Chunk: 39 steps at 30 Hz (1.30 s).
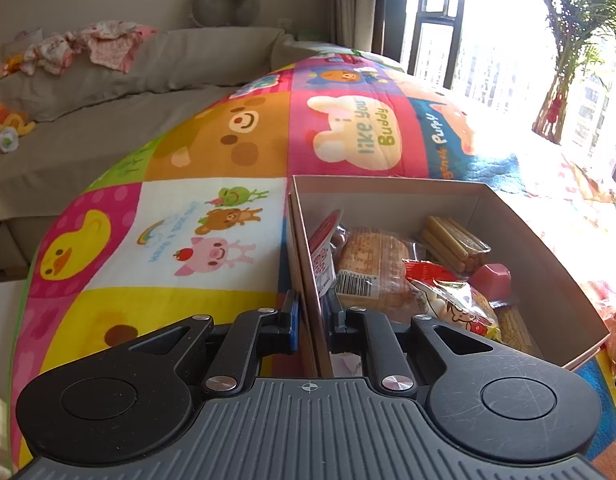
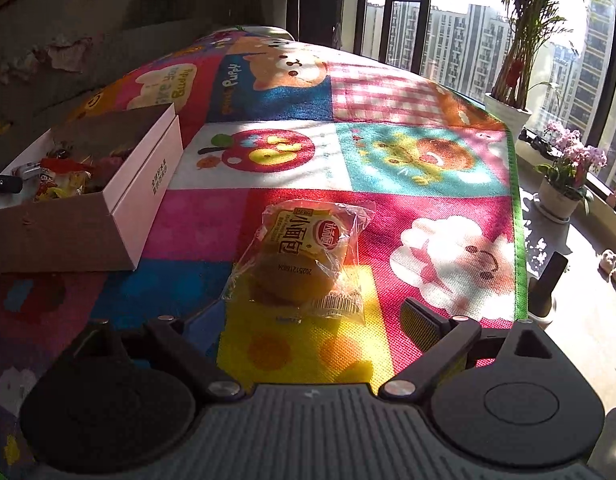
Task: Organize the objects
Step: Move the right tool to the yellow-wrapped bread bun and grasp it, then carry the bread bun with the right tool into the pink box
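Living room, grey sofa (image 1: 108, 80) at back, tall windows (image 2: 447, 40) with potted plants (image 2: 519, 40). Surface covered by a bright cartoon patchwork mat (image 1: 188, 208).

Left gripper (image 1: 311, 320) is clamped narrow on the near-left wall of an open cardboard box (image 1: 387, 192), 1 finger outside, 1 inside. Box sits right ahead of it and to its right. Inside, packed close: a red-and-white sachet (image 1: 323, 248) leaning on the left wall, a wrapped bread loaf with barcode (image 1: 371, 268), a pack of biscuit sticks (image 1: 455, 244) toward the far side, a pink packet (image 1: 491, 280), a red-yellow cartoon snack bag (image 1: 459, 304) nearest the gripper.

Right gripper (image 2: 308, 320) has jaws spread wide, nothing between the pads. A wrapped bun in clear plastic (image 2: 304, 260) lies flat on the mat just ahead of it, roughly centred between the fingers, not touched. The box is well off to this gripper's left.
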{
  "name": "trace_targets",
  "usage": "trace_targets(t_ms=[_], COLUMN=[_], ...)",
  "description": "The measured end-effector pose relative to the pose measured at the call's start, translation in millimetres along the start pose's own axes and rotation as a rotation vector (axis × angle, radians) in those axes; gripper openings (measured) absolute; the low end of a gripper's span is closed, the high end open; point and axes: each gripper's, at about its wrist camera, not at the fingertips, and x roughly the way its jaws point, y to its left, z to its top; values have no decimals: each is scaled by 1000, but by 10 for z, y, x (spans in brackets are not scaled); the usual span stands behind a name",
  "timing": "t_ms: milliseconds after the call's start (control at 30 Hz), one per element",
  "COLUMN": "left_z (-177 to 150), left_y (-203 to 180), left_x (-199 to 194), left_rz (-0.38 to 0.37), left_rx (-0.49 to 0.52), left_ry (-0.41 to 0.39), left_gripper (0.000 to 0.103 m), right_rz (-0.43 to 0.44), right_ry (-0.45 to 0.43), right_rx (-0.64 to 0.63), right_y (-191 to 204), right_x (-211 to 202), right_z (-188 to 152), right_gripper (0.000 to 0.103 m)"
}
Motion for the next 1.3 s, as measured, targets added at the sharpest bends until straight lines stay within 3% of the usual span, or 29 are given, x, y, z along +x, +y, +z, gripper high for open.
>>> trace_targets(t_ms=[400,567,700,1000,1300], left_z=[20,17,15,19,16], left_y=[5,6,10,47,52], left_x=[14,14,12,39,39], left_rz=[-11,-12,-13,-35,-36], left_rx=[-1,-1,-2,-15,-16], left_ry=[3,4,4,3,2], left_gripper=[15,15,15,16,16], right_rz=[0,7,63,151,267], right_ry=[4,23,42,61,-14], right_rx=[-97,-77,-16,-83,-190], right_y=[271,231,128,190,412], right_x=[396,488,450,-59,-809], right_z=[336,352,311,155,241], right_gripper=[97,96,87,81,81])
